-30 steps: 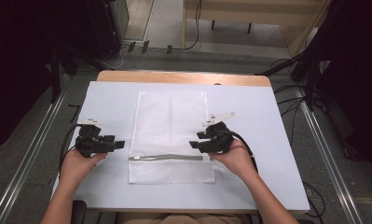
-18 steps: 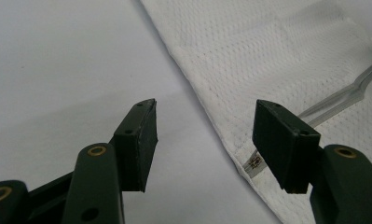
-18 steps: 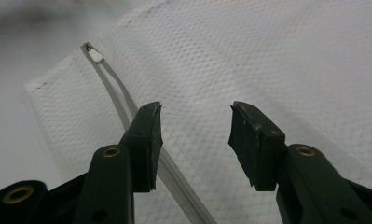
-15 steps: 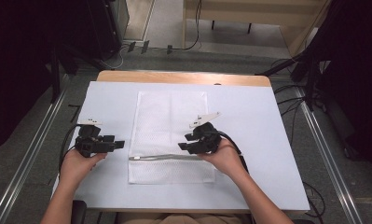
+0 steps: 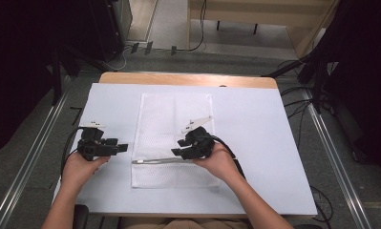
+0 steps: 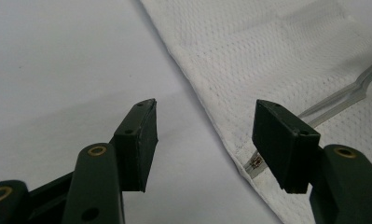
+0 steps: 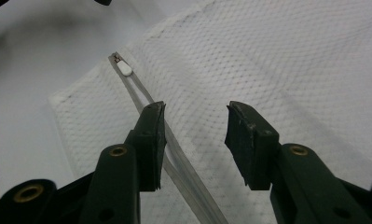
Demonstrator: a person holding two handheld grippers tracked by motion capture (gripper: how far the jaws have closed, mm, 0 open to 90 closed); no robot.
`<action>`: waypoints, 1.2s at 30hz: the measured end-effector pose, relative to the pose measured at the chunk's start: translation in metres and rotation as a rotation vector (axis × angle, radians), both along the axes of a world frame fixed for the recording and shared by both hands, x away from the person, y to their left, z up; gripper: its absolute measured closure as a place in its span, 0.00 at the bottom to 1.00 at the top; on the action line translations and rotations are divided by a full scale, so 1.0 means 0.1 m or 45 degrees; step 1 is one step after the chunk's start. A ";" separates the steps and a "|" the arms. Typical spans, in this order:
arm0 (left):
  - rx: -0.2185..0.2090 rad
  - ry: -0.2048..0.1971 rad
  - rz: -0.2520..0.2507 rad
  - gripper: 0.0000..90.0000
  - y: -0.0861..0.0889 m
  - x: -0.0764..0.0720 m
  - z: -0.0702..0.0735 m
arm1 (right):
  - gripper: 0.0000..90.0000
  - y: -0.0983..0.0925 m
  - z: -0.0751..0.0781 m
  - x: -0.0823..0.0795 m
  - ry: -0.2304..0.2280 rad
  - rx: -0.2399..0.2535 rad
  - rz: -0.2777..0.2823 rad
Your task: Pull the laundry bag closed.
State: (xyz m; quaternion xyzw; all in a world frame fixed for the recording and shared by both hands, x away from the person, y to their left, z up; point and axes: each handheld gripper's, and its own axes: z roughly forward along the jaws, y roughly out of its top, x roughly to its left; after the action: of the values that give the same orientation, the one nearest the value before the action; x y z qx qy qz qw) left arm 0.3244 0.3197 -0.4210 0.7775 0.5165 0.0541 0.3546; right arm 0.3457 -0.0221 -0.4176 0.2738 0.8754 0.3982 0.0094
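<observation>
Mesh bag [image 5: 174, 138] lies flat on white-covered table [image 5: 264, 143]; both tools [image 5: 176, 153] gape apart, gripping nothing.

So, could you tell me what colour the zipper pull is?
White zipper pull, clearest in the right gripper view.

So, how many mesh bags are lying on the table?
1. The white mesh bag lies flat in the middle of the table, between both grippers.
</observation>
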 end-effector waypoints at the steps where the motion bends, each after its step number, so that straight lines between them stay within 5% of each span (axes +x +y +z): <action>1: 0.000 -0.003 0.004 0.45 0.00 0.00 0.00 | 0.65 0.02 0.00 0.00 0.006 -0.001 0.002; 26: -0.009 -0.003 0.008 0.45 0.03 0.04 -0.02 | 0.77 0.59 -0.16 -0.04 0.013 0.005 0.090; 36: -0.004 -0.004 0.006 0.45 0.03 0.04 -0.01 | 0.86 0.80 -0.27 -0.08 0.076 0.022 0.143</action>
State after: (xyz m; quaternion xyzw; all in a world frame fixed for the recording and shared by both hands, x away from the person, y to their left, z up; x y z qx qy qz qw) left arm 0.3282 0.3225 -0.4220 0.7756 0.5179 0.0554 0.3567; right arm 0.3378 0.0581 -0.4448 0.2361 0.8858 0.3973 -0.0413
